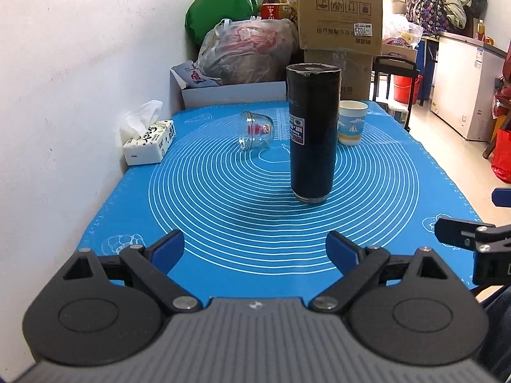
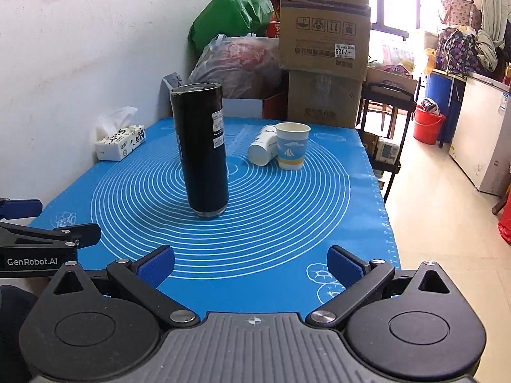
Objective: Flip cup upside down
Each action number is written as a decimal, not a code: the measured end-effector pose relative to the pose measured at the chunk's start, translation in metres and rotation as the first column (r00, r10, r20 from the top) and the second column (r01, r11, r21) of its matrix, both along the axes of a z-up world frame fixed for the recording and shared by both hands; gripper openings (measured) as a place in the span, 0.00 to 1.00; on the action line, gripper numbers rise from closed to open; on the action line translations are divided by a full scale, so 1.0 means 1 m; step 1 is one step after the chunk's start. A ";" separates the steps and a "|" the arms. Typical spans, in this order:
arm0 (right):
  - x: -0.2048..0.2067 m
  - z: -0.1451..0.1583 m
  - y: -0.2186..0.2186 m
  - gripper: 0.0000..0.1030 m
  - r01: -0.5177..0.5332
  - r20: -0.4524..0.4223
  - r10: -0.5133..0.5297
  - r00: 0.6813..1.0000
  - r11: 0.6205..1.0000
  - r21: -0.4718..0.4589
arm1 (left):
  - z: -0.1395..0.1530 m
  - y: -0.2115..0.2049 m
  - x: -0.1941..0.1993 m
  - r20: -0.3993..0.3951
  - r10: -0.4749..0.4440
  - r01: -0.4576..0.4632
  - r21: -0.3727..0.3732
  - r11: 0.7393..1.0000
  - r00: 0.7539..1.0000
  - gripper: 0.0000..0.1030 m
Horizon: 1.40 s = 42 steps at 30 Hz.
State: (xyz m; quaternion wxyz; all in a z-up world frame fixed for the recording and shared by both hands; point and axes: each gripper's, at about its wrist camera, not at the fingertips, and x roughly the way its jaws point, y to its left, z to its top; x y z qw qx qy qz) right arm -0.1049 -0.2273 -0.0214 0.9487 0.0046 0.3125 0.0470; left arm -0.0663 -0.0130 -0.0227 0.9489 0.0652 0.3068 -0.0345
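A tall black tumbler (image 1: pixel 313 134) stands on the blue mat (image 1: pixel 223 198), also in the right wrist view (image 2: pixel 202 150). A paper cup with a sailboat print (image 1: pixel 351 123) stands upright behind it, mouth up (image 2: pixel 292 150). A white cup (image 2: pixel 262 150) lies on its side against the paper cup. A small glass cup (image 1: pixel 255 131) lies on its side to the left. My left gripper (image 1: pixel 255 252) is open and empty near the mat's front edge. My right gripper (image 2: pixel 252 265) is open and empty, beside the left one.
A tissue box (image 1: pixel 150 142) sits at the mat's left edge by the white wall. Cardboard boxes (image 1: pixel 340 9) and plastic bags (image 1: pixel 246 51) are piled behind the table. The table's right edge drops to the floor, with red buckets (image 2: pixel 428 124) and a white freezer (image 1: pixel 466 86) beyond.
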 end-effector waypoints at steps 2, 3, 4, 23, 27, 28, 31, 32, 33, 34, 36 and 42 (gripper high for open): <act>-0.001 -0.001 0.000 1.00 -0.001 -0.006 0.001 1.000 1.000 0.004 | 0.000 0.000 -0.001 -0.003 0.000 0.000 -0.002 1.000 1.000 0.92; -0.002 -0.001 -0.001 1.00 -0.003 -0.006 0.003 1.000 1.000 0.007 | 0.000 -0.001 -0.001 -0.004 0.000 0.000 -0.003 1.000 1.000 0.92; -0.003 -0.001 -0.001 1.00 -0.004 -0.009 0.004 1.000 1.000 0.007 | 0.000 -0.001 -0.002 -0.005 0.000 0.000 -0.003 1.000 1.000 0.92; -0.007 0.001 -0.001 1.00 -0.009 -0.017 0.009 1.000 1.000 -0.005 | -0.001 -0.001 -0.002 -0.011 0.001 -0.001 -0.010 1.000 1.000 0.92; -0.007 0.001 -0.001 1.00 -0.008 -0.018 0.008 1.000 1.000 -0.005 | 0.000 -0.002 -0.002 -0.012 -0.002 0.002 -0.008 1.000 1.000 0.92; -0.007 0.001 -0.001 1.00 -0.007 -0.018 0.007 1.000 1.000 -0.004 | 0.000 -0.002 -0.002 -0.012 -0.001 0.001 -0.009 1.000 1.000 0.92; -0.006 0.001 -0.001 1.00 -0.005 -0.020 0.004 1.000 1.000 -0.003 | 0.000 -0.003 -0.002 -0.009 0.000 0.000 -0.011 1.000 1.000 0.92; -0.006 0.000 -0.001 1.00 -0.005 -0.021 0.005 1.000 1.000 -0.002 | 0.000 -0.003 -0.002 -0.008 0.001 -0.001 -0.010 1.000 1.000 0.92; -0.006 0.000 -0.001 1.00 -0.005 -0.022 0.005 1.000 1.000 -0.001 | 0.001 -0.003 -0.002 -0.008 0.001 -0.001 -0.010 1.000 1.000 0.92; -0.005 0.000 -0.001 1.00 -0.005 -0.022 0.005 1.000 1.000 -0.001 | 0.001 -0.003 -0.002 -0.008 0.001 -0.001 -0.011 1.000 1.000 0.92; -0.005 0.000 -0.001 1.00 -0.005 -0.022 0.005 1.000 1.000 -0.001 | 0.001 -0.004 -0.002 -0.008 0.000 -0.001 -0.010 1.000 1.000 0.92; -0.004 0.000 -0.001 1.00 -0.003 -0.028 0.003 1.000 1.000 -0.001 | 0.001 -0.004 -0.002 -0.008 0.000 0.000 -0.011 1.000 1.000 0.92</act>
